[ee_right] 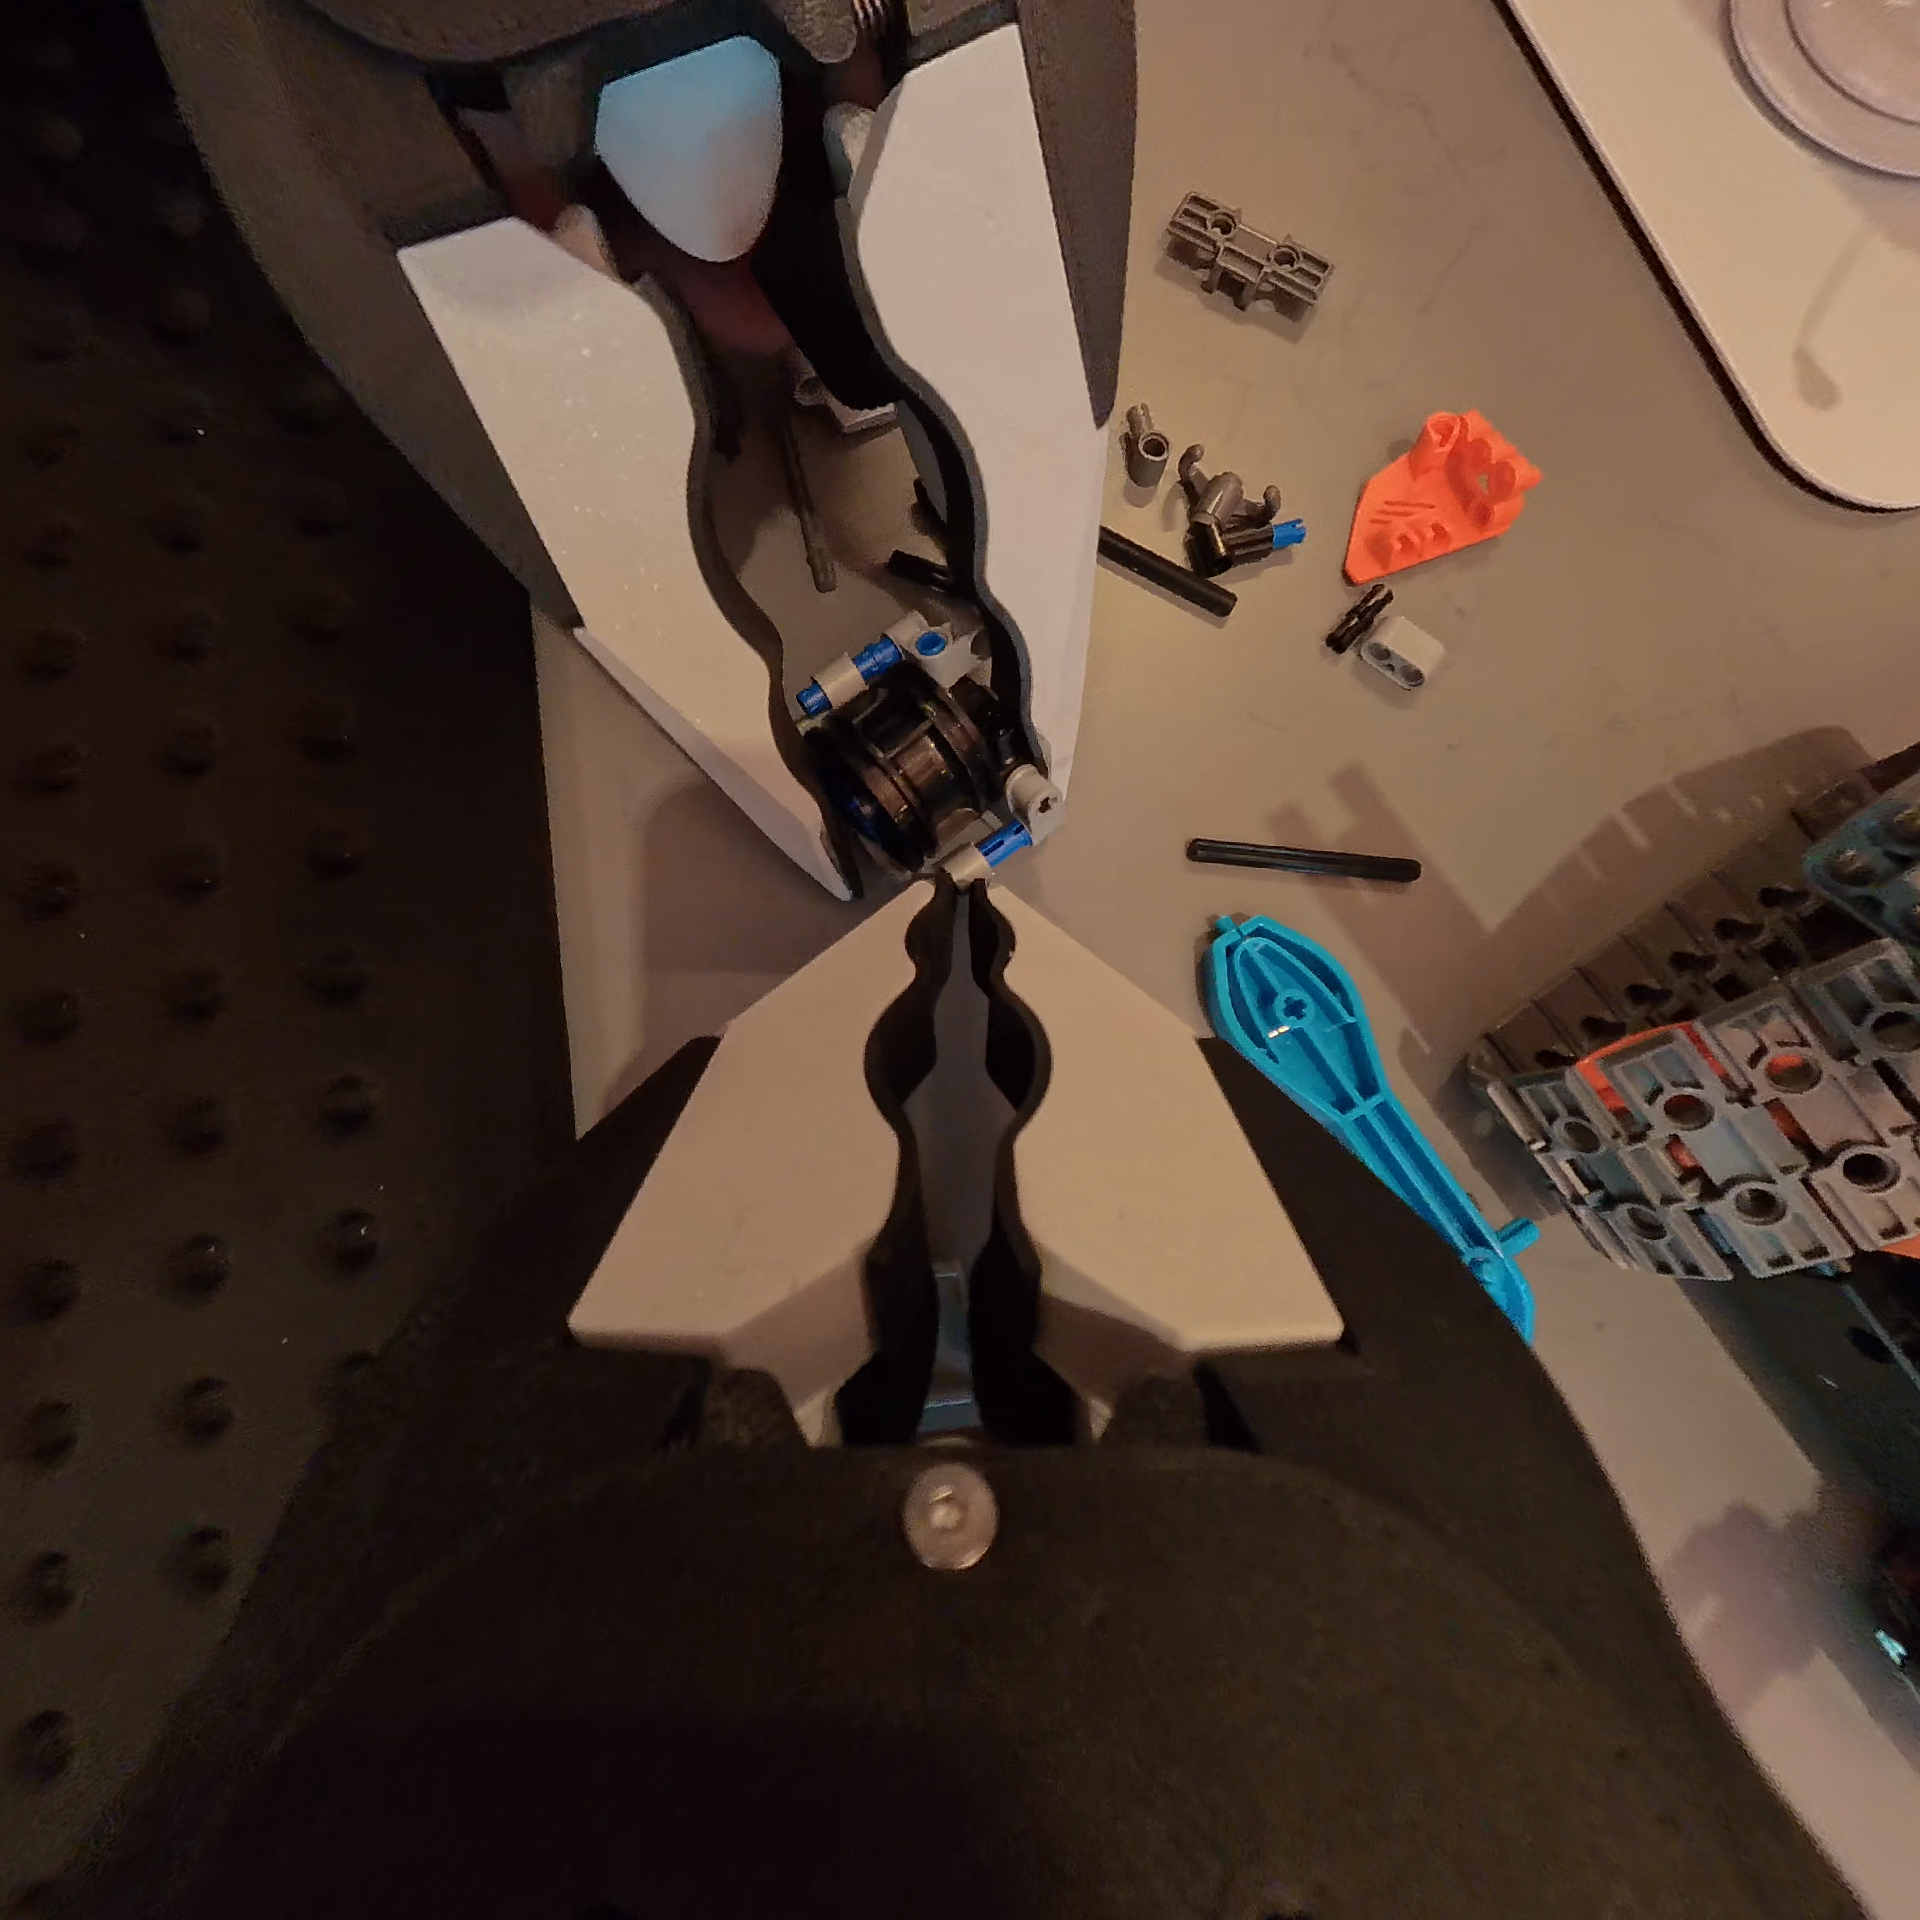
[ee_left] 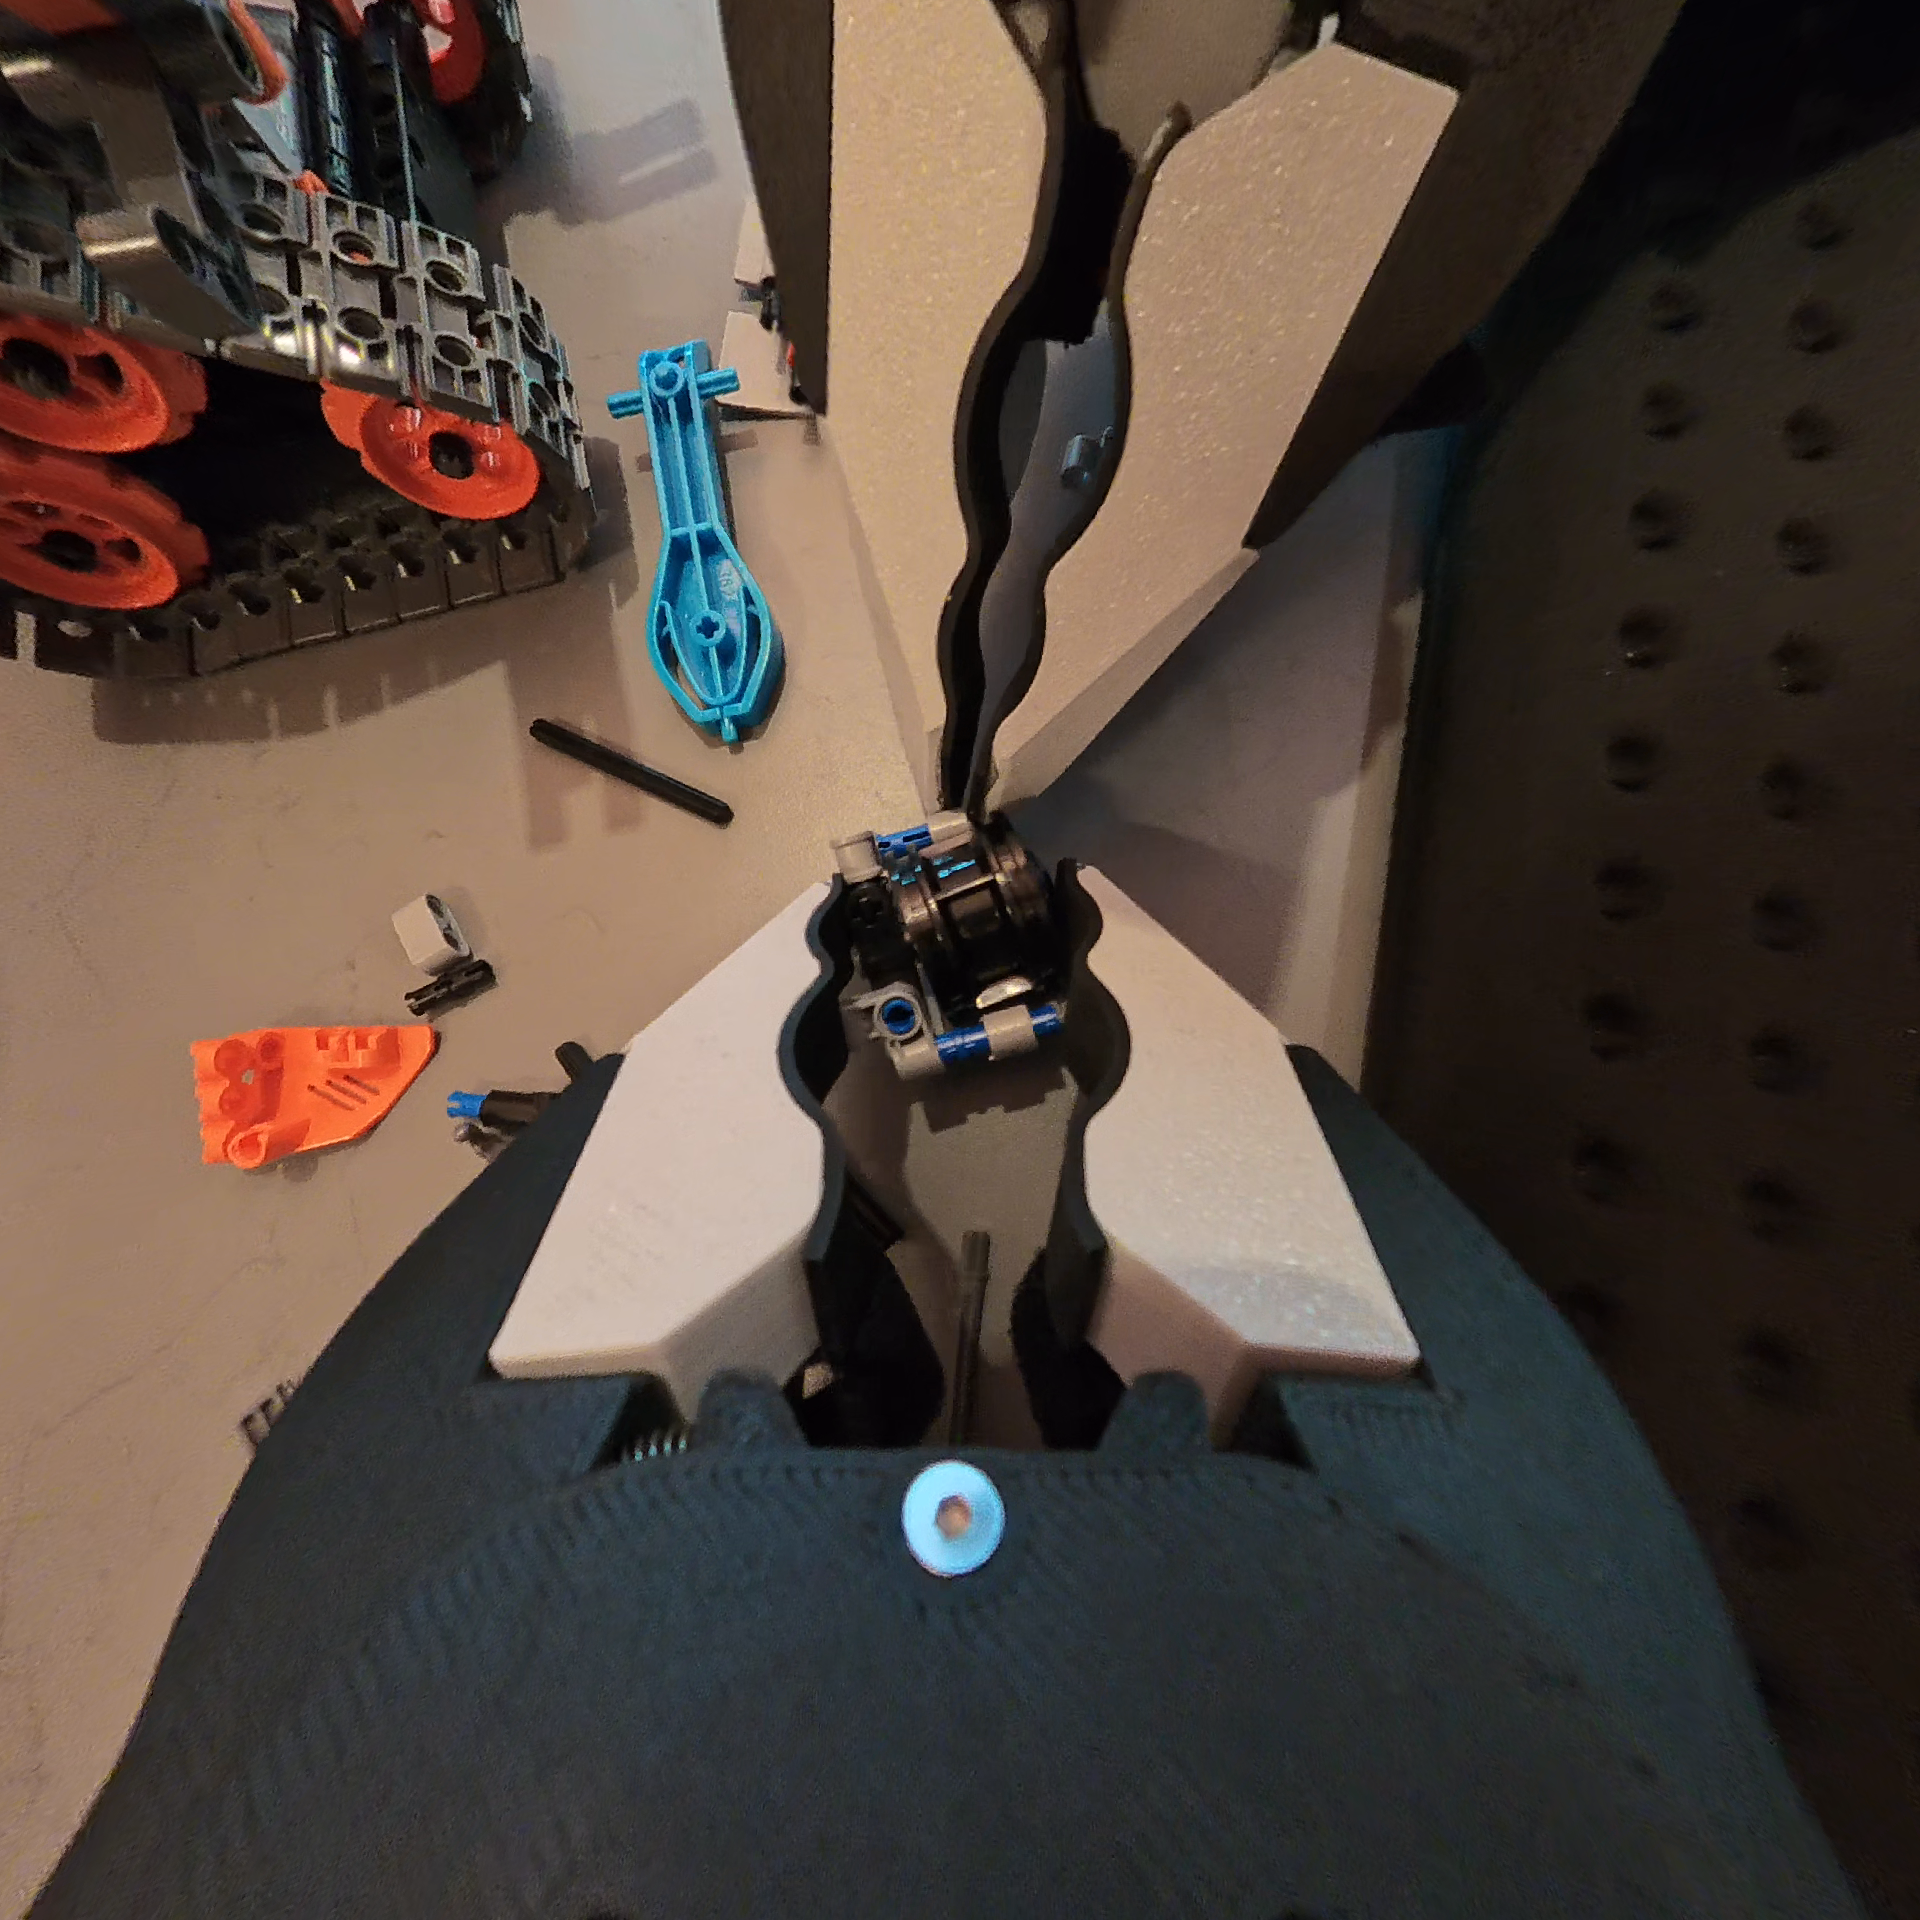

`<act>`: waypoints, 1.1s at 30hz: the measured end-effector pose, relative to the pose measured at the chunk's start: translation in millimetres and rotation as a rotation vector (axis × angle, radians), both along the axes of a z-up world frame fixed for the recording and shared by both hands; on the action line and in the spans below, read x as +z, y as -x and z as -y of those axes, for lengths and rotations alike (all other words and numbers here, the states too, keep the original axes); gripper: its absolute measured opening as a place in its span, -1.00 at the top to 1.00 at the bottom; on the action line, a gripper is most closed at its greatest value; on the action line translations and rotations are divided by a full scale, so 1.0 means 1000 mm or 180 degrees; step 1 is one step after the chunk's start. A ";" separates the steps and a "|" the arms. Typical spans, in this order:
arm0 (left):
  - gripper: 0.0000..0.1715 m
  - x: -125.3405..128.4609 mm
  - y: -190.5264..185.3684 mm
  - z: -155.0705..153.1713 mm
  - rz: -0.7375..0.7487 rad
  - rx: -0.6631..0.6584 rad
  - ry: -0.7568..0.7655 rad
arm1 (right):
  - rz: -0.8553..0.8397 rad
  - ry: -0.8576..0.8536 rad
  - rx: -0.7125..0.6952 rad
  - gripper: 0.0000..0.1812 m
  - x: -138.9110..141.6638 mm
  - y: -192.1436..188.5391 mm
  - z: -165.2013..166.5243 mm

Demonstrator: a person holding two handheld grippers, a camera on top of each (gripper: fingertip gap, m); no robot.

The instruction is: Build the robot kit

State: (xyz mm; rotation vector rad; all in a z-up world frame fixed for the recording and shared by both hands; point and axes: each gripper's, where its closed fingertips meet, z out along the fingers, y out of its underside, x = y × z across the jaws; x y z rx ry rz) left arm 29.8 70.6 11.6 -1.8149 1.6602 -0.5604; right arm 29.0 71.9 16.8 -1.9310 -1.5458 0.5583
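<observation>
1. Left wrist view: small wheel assembly (ee_left: 961, 935), black w/ grey and blue pins, sits clamped between the tips of the left gripper (ee_left: 956, 940), held above the table (ee_left: 312, 1299). Same piece in right wrist view (ee_right: 914, 774).
2. Right gripper (ee_right: 961, 904) comes in from the far side, tip to tip w/ the left one. Its jaws are nearly shut and pinch a grey pin end (ee_right: 968, 864) at the assembly's edge; grip area is tiny, so how firm it is can't be told.
3. Just left of the grippers in left view: black rod (ee_left: 631, 772) and blue lever tool (ee_left: 701, 561) lying flat, well apart from the claws.
4. Nearer, on the left: grey block (ee_left: 431, 925), short black pin (ee_left: 449, 984), orange panel (ee_left: 307, 1091).
5. Far left: tracked vehicle (ee_left: 260, 395) w/ orange wheels, grey tread links.
6. Right view also shows a loose grey tread link (ee_right: 1247, 265) and a white tray corner (ee_right: 1714, 312) on the far right.
7. Risks, as a judgement: right claw holds only the pin's tip, so it could slip off if pulled at an angle; two claws pulling apart could twist the assembly out of the left grip or pop other pins loose; a dropped piece would land among the small parts below and scatter them.
</observation>
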 end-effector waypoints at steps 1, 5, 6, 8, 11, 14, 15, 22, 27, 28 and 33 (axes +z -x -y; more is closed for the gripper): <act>0.58 0.000 0.000 0.000 -0.0008 0.0027 -0.0009 | 0.0019 -0.0030 0.0006 1.00 0.000 0.000 0.000; 0.58 0.000 0.000 0.000 0.0054 0.0087 0.0084 | 0.0091 -0.0236 -0.0003 1.00 0.000 0.000 -0.002; 0.58 0.000 -0.001 0.000 0.0073 0.0106 0.0127 | 0.0112 -0.0285 -0.0001 1.00 -0.001 0.000 -0.002; 0.58 0.000 -0.001 -0.001 0.0099 0.0104 0.0183 | 0.0117 -0.0320 -0.0003 1.00 -0.001 0.000 -0.004; 0.57 0.000 0.001 -0.003 0.0162 0.0147 0.0296 | 0.0075 -0.0371 0.0008 1.00 0.000 0.001 -0.005; 0.57 0.000 0.002 -0.002 0.0187 0.0124 0.0358 | -0.0030 -0.0271 0.0104 0.98 0.003 0.000 -0.002; 0.57 0.000 0.002 -0.002 0.0185 0.0123 0.0366 | -0.0067 -0.0256 0.0166 0.93 0.005 0.000 0.001; 0.57 0.001 0.002 0.000 0.0242 0.0099 0.0462 | 0.0026 -0.0342 0.0259 0.90 -0.001 0.000 0.003; 0.57 0.001 0.001 0.002 0.0272 0.0026 0.0420 | 0.0084 -0.0444 0.0376 1.00 -0.005 0.001 0.008; 0.58 0.001 0.001 0.002 0.0287 0.0036 0.0456 | 0.0099 -0.0475 0.0380 1.00 -0.005 0.001 0.008; 0.58 0.002 0.001 0.003 0.0267 -0.0018 0.0349 | 0.0077 -0.0439 0.0394 1.00 -0.005 0.002 0.008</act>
